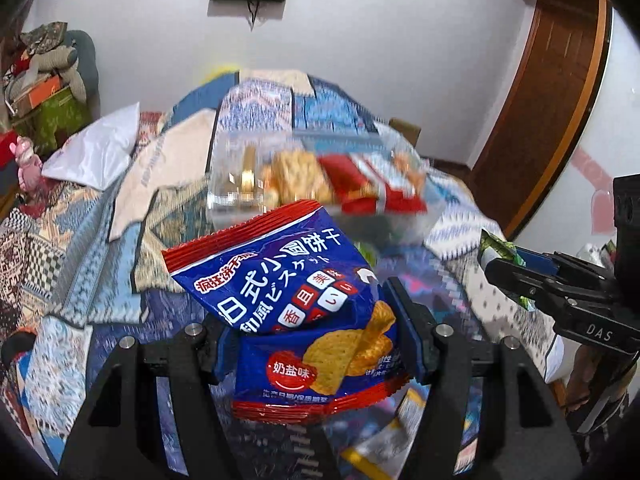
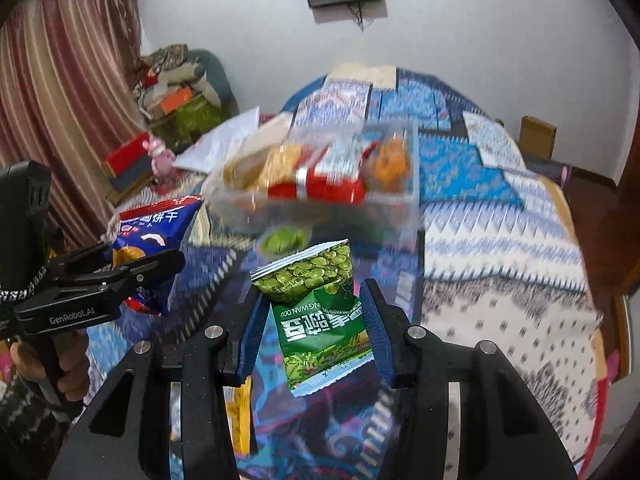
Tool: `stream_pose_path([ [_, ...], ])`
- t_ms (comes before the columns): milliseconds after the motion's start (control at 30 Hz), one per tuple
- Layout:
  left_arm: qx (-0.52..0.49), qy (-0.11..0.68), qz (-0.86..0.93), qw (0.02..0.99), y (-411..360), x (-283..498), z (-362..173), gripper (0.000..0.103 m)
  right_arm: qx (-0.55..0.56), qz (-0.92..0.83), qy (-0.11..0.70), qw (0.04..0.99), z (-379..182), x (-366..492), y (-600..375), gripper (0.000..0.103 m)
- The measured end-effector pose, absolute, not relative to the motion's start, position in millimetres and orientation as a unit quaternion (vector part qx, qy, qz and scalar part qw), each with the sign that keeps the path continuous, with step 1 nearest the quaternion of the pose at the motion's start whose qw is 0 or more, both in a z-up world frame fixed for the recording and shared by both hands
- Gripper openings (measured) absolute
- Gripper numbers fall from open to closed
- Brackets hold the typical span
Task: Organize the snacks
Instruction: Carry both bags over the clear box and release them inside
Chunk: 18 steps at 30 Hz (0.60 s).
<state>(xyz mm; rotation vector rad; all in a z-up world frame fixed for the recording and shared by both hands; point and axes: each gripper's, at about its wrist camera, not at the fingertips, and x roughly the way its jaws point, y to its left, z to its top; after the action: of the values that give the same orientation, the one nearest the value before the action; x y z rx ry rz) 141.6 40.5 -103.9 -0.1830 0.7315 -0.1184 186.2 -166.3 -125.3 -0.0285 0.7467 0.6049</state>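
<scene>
My left gripper [image 1: 316, 344] pinches the blue biscuit bag [image 1: 296, 300], my right gripper [image 2: 316, 332] the green pea packet [image 2: 320, 312]. The clear snack box [image 2: 320, 176] lies ahead of both, slightly nearer the right.

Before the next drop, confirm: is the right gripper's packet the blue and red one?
No, the right gripper clamps a green pea packet; the blue biscuit bag sits in the left gripper.

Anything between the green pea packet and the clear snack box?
Only patterned bedspread lies between green pea packet and clear snack box, per the right wrist view.
</scene>
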Motion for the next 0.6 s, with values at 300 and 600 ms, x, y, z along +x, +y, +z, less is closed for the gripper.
stream_pose_path([
  [300,-0.098,0.327,-0.058,0.938,50,177,-72,0.065,0.001,0.282,0.313,0.907,-90,217,-161,0.043],
  [600,-0.101,0.316,-0.034,0.943,61,228,-64,0.064,0.018,0.276,0.294,0.915,-69,259,-146,0.043],
])
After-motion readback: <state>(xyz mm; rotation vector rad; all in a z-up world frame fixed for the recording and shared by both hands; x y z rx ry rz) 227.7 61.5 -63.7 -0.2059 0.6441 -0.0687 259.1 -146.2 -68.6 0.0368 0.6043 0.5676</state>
